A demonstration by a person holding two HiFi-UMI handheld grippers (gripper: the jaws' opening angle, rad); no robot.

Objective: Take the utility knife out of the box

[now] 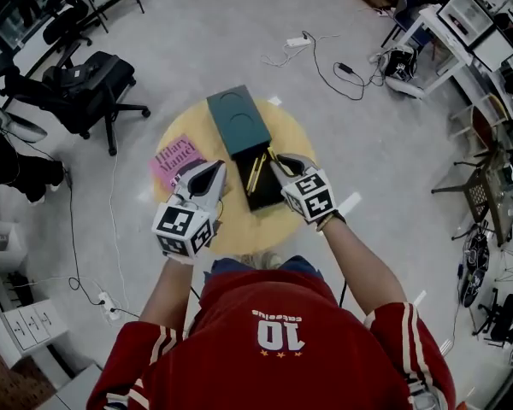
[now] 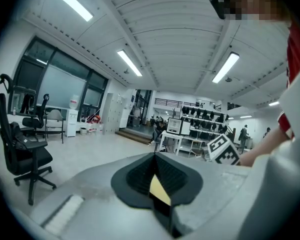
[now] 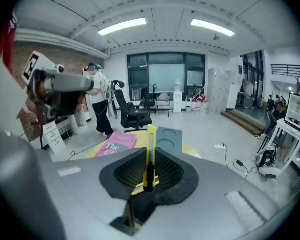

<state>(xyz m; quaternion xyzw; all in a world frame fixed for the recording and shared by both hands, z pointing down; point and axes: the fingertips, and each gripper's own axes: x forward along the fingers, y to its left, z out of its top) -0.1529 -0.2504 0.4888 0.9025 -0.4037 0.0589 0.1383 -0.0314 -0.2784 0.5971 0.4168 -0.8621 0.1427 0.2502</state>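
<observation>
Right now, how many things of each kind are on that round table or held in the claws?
Pink book: 1
Green box: 1
Yellow utility knife, held in the right gripper: 1
Yellowish stick in the box, kind unclear: 1
Total: 4

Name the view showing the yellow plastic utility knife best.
Right gripper view: the yellow plastic utility knife stands close and upright, clamped in the right gripper. Head view shows it tiny and hard to pick out; left gripper view shows none of it.
</observation>
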